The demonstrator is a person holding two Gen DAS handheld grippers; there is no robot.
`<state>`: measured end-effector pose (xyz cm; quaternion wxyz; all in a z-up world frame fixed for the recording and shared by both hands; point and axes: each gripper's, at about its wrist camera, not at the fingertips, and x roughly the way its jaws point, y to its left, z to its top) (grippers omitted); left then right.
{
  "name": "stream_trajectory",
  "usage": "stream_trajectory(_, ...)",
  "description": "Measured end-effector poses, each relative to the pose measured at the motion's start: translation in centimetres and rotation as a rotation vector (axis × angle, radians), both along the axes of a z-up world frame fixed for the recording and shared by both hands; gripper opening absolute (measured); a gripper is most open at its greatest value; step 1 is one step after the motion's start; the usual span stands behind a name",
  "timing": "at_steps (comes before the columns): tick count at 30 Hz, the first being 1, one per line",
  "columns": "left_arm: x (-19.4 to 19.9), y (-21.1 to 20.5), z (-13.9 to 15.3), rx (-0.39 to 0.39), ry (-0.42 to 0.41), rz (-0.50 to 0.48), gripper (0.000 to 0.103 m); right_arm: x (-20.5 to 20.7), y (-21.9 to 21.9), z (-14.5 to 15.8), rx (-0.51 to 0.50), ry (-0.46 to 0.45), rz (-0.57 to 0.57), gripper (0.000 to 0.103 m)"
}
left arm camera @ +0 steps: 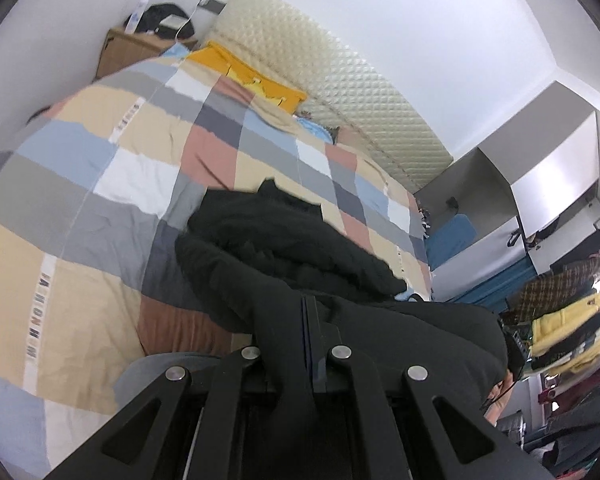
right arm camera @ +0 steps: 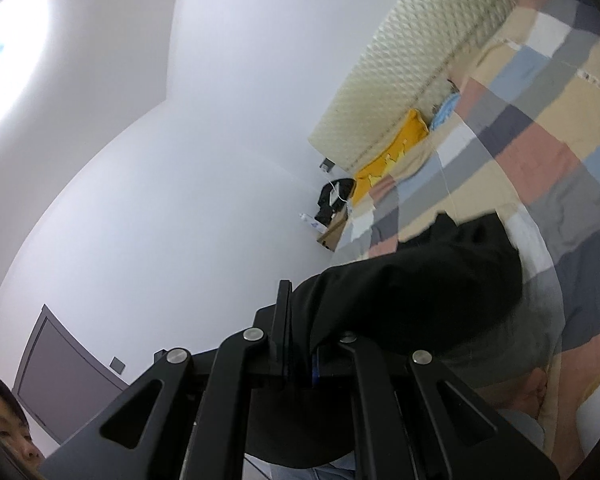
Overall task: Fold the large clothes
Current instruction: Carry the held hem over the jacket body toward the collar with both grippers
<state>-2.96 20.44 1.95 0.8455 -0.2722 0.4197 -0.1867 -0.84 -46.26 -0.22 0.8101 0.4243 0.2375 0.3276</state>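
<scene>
A large black garment (left arm camera: 300,248) lies bunched on the patchwork bed cover (left arm camera: 100,152), and part of it is lifted toward me. My left gripper (left arm camera: 310,312) is shut on the black garment, whose cloth drapes over both sides of the fingers. In the right wrist view the black garment (right arm camera: 420,288) hangs off my right gripper (right arm camera: 288,300), which is shut on its edge and held up above the bed cover (right arm camera: 540,140).
A quilted cream headboard (left arm camera: 340,80) and a yellow pillow (left arm camera: 252,76) lie at the bed's far side. A wooden nightstand (left arm camera: 128,48) holds a black bag. A clothes rack (left arm camera: 560,320) stands at right. A person's face (right arm camera: 8,428) shows at lower left.
</scene>
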Motion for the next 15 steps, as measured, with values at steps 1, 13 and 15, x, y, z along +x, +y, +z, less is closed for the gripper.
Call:
stream_trajectory(1, 0.0, -0.1, 0.3, 0.004, -0.002, -0.002, 0.006, 0.3, 0.1, 0.3, 0.005, 0.008, -0.009, 0.007)
stream_trajectory(13, 11.8, -1.1, -0.2, 0.071, 0.177, 0.026, 0.009, 10.8, 0.6, -0.2, -0.103, 0.249, -0.139, 0.008)
stream_trajectory(15, 14.5, -1.4, 0.0, 0.107, 0.196, 0.045, 0.009, 13.0, 0.9, 0.1, -0.134, 0.27, -0.154, 0.008)
